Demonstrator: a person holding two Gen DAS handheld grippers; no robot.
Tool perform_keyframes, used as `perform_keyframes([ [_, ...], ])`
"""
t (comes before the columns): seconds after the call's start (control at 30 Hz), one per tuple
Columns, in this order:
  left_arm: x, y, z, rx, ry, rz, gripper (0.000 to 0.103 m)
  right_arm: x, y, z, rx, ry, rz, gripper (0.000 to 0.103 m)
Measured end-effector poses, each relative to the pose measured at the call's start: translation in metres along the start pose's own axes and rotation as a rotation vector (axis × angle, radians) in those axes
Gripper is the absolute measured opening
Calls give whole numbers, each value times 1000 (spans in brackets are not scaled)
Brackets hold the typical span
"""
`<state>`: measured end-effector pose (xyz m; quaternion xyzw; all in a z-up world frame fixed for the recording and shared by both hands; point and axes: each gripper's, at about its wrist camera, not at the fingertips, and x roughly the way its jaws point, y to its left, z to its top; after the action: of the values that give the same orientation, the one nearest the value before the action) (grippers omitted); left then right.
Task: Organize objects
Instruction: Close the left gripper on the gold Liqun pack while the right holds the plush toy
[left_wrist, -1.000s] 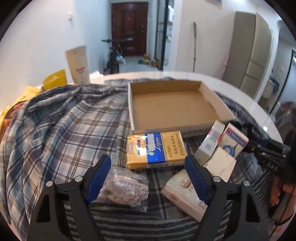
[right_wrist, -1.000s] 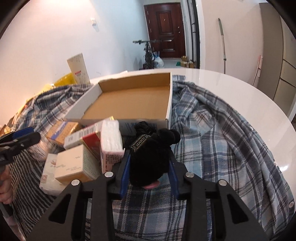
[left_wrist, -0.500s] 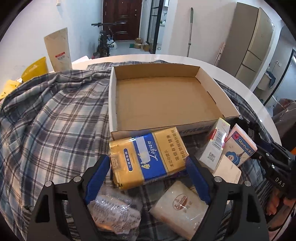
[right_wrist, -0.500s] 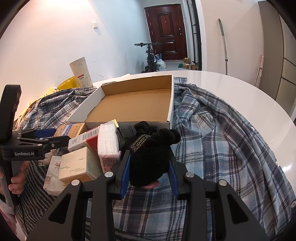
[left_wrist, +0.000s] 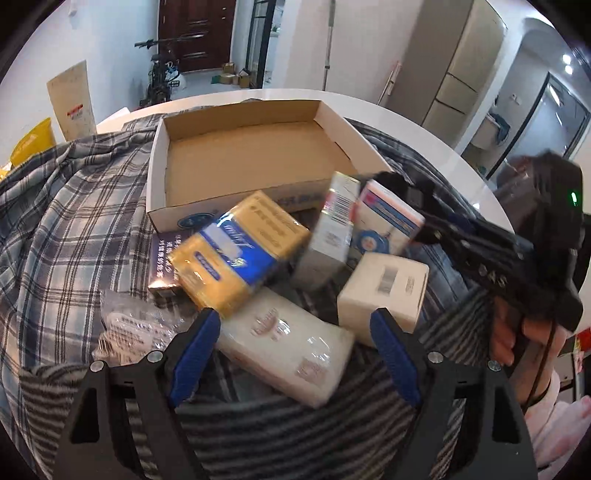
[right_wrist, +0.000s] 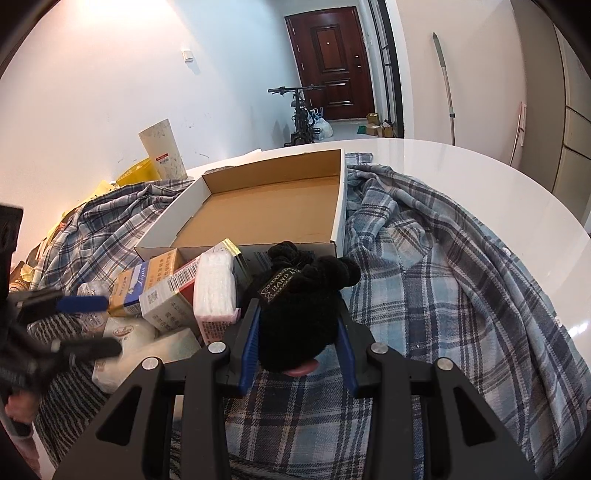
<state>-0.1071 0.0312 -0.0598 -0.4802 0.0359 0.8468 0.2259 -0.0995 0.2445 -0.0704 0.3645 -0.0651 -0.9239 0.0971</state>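
Several packets are piled just before the empty cardboard box (left_wrist: 240, 162). The left gripper (left_wrist: 295, 350) is held wide open over a white soap packet (left_wrist: 284, 347), gripping nothing. A black knitted glove (right_wrist: 299, 314) is clamped in the right gripper (right_wrist: 299, 347). The leaning yellow-blue packet (left_wrist: 236, 251) could be toppled if the pile is nudged by a descending finger.

A shallow cardboard tray (left_wrist: 236, 162) sits empty on plaid cloth. Just before it lie jumbled packets: a yellow-blue pack (left_wrist: 236, 254), white boxes (left_wrist: 384, 291), and a black knit item (right_wrist: 303, 314).
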Motion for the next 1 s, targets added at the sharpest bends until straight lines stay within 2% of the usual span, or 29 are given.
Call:
perform_keyframes([
  [0.1,-9,-3,3,25,-49,58,82,-1,-1,0,7,-5,2,36],
  [0.2,-14,7,15,33,-75,80,82,-2,-1,0,10,-8,3,36],
  [0.3,-5,18,29,78,-51,98,82,-2,0,0,6,-6,3,36],
  [0.53,30,35,46,139,37,74,82,-1,0,0,9,-6,6,36],
  [0.63,37,34,45,147,66,0,82,-1,1,0,9,-3,7,36],
  [0.8,36,28,34,159,86,-36,82,0,-1,-1,9,3,12,37],
  [0.87,35,25,28,165,90,-35,82,0,-1,-1,9,2,12,37],
  [1.0,31,18,22,180,66,15,82,-1,-1,-1,10,-1,13,37],
])
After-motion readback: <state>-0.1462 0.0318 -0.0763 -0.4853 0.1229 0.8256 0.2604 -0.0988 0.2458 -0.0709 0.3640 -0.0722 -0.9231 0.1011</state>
